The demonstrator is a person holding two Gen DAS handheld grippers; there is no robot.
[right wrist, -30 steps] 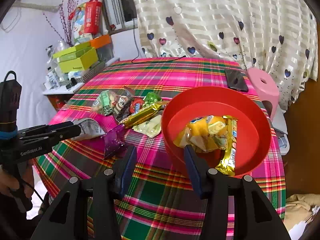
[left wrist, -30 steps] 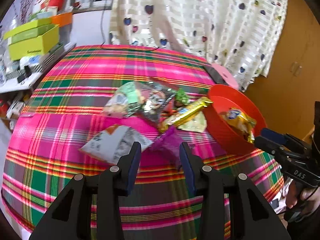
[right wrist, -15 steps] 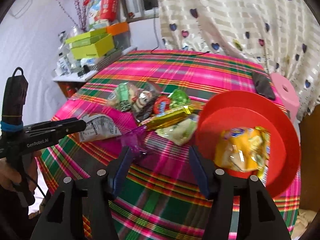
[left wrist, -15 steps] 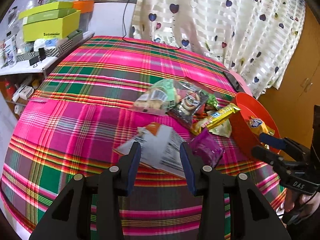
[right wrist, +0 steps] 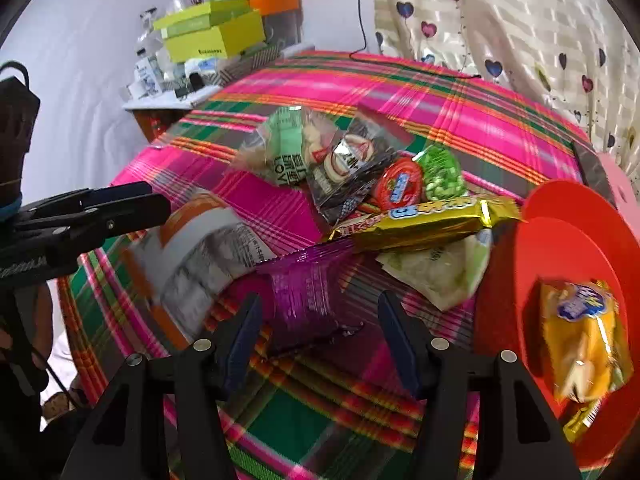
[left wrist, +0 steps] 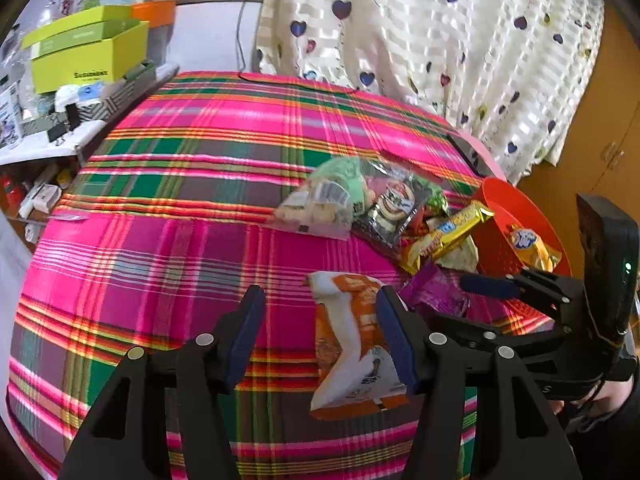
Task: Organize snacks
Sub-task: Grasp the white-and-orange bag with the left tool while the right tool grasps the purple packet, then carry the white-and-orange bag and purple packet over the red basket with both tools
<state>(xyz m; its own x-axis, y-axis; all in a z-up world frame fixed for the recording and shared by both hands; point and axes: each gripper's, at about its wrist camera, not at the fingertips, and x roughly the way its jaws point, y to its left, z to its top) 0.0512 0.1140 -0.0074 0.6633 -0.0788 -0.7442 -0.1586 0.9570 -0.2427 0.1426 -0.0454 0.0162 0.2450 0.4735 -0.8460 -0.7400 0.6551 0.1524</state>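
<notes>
The red bowl [right wrist: 560, 240] at frame right holds only a yellow snack packet [right wrist: 580, 332]; most snacks lie on the plaid tablecloth [left wrist: 200, 240]. Right gripper [right wrist: 320, 340], fingers spread, frames the purple packet [right wrist: 304, 292]; left gripper [left wrist: 320, 336], also spread, frames the orange-white packet [left wrist: 352, 344] at lower centre.

— That tablecloth [left wrist: 208, 240] looks like woven cloth, matt plaid, a bit wrinkled. And the bowl?

— The red bowl [right wrist: 560, 248] is smooth plastic with a soft shine. The gold bar wrapper [right wrist: 424, 222] is glossy metallic foil, and the purple packet [right wrist: 308, 296] is shiny crinkled film.

— The orange-and-white packet [left wrist: 352, 344]?

— Duller, smooth plastic film. The left gripper [left wrist: 320, 336] is matt black plastic with bright metal screws; the curtain [left wrist: 440, 40] is thin cloth.
</notes>
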